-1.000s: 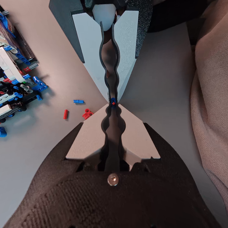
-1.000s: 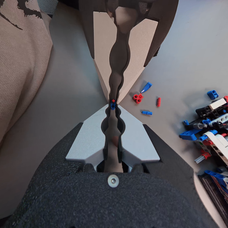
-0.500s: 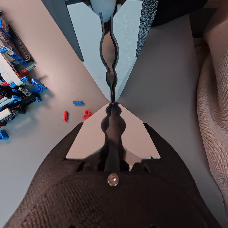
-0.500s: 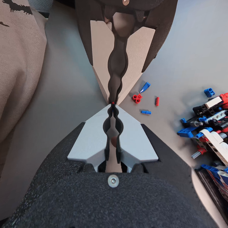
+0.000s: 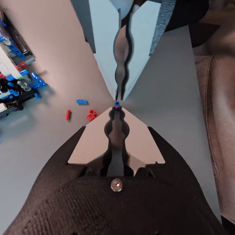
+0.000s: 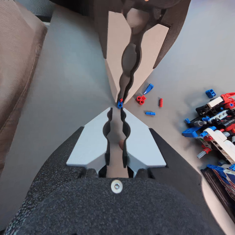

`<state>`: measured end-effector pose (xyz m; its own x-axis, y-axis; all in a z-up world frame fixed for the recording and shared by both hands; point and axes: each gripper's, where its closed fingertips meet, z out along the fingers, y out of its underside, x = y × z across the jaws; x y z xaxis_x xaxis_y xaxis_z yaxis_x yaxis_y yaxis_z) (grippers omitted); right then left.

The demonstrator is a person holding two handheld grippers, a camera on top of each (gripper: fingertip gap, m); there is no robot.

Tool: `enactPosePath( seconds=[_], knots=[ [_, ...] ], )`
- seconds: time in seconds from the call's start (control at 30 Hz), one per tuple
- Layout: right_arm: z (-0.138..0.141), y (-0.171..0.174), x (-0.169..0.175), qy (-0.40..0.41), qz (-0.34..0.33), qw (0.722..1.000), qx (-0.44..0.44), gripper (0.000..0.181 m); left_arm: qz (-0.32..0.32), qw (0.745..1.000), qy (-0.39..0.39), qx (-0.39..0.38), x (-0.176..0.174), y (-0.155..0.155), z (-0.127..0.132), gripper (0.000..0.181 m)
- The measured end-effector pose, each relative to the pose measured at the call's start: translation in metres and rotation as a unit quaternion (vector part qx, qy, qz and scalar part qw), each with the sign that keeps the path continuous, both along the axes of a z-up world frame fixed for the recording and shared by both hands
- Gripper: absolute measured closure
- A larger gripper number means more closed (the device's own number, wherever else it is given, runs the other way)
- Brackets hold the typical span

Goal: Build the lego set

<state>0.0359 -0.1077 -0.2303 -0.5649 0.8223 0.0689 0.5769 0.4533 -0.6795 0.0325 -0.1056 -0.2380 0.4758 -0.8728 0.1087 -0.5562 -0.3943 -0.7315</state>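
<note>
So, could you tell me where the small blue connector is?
The small blue connector sits mid-frame in both wrist views, pinched in the left claw tips, facing the open right claw.

Each gripper has a bumpy black body, two pointy pale fingers (image 5: 91, 143) with wavy black inner edges, and one shiny silver screw (image 6: 116, 186) in the middle behind them.

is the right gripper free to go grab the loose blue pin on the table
Probably yes. The right gripper is open and holds nothing, and the blue pin lies alone on bare table just beside its tips, nothing between.
</note>
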Motion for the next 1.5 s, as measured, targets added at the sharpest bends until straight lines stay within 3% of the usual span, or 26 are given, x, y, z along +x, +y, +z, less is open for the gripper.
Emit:
enactPosePath(
  seconds=[0.1,0.27,0.57,0.7,0.87,1.0,1.23,1.5],
  knots=[
    [0.021,0.0,-0.001,0.08,-0.011,0.997,-0.004,0.152,0.012,0.995,-0.084,-0.059,-0.002,-0.005,0.009,0.176],
    [0.031,-0.002,-0.006,0.172,0.013,0.981,0.091,0.145,0.013,0.962,-0.219,-0.164,0.002,-0.008,0.03,0.176],
    [0.044,-0.006,-0.011,0.233,0.025,0.965,0.121,0.176,0.013,0.918,-0.329,-0.22,0.003,-0.006,0.055,0.176],
    [0.052,0.0,-0.009,0.24,0.003,0.969,0.054,0.176,0.014,0.91,-0.365,-0.199,-0.002,-0.001,0.071,0.15],
    [0.063,0.007,-0.01,0.249,-0.03,0.968,-0.013,0.176,0.025,0.952,-0.298,-0.066,-0.001,0.004,0.073,0.163],
    [0.068,0.01,-0.012,0.252,-0.044,0.966,-0.044,0.176,0.038,0.97,-0.232,0.054,-0.001,0.011,0.078,0.171],
    [0.071,0.011,-0.013,0.251,-0.056,0.964,-0.066,0.176,0.034,0.975,-0.139,0.169,-0.002,0.011,0.079,0.175],
    [0.063,0.012,-0.014,0.236,-0.064,0.968,-0.058,0.177,0.035,0.974,-0.071,0.211,-0.003,0.012,0.069,0.177]
  ],
)
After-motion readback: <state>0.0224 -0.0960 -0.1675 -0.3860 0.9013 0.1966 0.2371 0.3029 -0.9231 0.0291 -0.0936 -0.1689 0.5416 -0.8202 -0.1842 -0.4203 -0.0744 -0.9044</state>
